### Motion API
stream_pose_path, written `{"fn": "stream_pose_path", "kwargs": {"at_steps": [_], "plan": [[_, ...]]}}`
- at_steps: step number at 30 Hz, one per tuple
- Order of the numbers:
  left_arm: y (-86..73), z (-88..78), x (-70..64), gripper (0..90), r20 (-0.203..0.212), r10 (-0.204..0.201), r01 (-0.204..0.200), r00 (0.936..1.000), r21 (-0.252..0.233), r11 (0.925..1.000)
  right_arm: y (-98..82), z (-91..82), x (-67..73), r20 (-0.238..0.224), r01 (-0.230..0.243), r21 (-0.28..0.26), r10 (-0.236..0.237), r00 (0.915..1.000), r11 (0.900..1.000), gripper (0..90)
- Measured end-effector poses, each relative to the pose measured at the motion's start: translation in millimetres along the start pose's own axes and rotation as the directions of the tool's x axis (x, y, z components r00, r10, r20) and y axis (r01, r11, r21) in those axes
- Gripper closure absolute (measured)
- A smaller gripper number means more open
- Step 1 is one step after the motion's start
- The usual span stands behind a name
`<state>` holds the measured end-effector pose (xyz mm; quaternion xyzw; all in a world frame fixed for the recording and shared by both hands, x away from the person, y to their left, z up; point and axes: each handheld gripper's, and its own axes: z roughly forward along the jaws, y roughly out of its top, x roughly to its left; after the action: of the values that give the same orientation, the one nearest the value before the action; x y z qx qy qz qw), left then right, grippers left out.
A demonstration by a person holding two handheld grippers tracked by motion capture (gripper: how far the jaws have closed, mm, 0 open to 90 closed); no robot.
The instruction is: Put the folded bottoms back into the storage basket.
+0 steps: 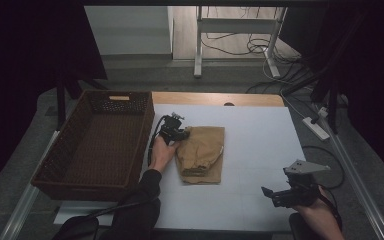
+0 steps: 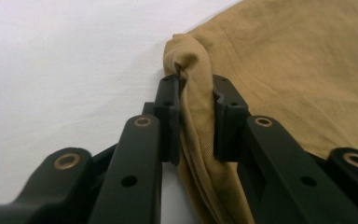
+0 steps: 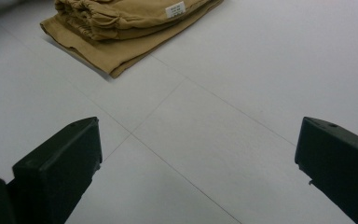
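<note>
The folded tan cotton garment (image 1: 200,154) lies mid-desk, its long axis running near to far, just right of the dark woven wicker basket (image 1: 96,141). The left gripper (image 1: 174,131) has its jaws clamped on a soft bunched fold at the garment's far left corner. The right gripper (image 1: 291,192) waits well apart at the near right, jaws wide apart over the bare white desk (image 1: 260,145)

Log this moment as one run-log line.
left gripper: shut on folded tan garment, far-left corner | right gripper: open, nothing held | wicker basket: left of garment
</note>
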<state>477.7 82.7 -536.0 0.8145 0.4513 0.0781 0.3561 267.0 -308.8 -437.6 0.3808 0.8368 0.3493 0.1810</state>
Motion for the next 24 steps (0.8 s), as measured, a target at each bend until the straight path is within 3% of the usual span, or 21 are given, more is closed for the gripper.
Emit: {"fn": "stream_pose_path", "kwargs": {"at_steps": [3,6,12,17,24], "plan": [[-3.5,0.3,1.0,75.3,0.008,-0.005,0.006,0.9999,-0.025,0.9997,0.0,-0.4,0.3,-0.004,0.004,-0.006,-0.004,1.0000,1.000,0.9],[-4.2,0.2,-2.4,75.2,-0.018,0.022,-0.023,0.9996,-0.029,0.9993,-0.1,-1.0,-0.1,-0.001,-0.001,-0.012,0.000,1.0000,1.000,0.8],[-6.1,0.0,-5.6,75.2,-0.041,0.041,-0.043,0.9983,-0.038,0.9983,0.3,-2.5,0.0,-0.021,-0.015,-0.038,0.014,0.9997,0.999,0.9],[-7.3,0.2,-6.0,75.2,-0.042,0.033,-0.035,0.9986,-0.047,0.9983,3.5,0.6,5.4,-0.060,0.030,-0.063,-0.034,0.9976,0.998,0.9],[-9.5,0.0,-4.4,75.2,-0.029,0.011,-0.012,0.9995,-0.060,0.9981,8.6,5.2,10.0,-0.089,0.025,-0.082,-0.033,0.9955,0.996,0.9]]}}
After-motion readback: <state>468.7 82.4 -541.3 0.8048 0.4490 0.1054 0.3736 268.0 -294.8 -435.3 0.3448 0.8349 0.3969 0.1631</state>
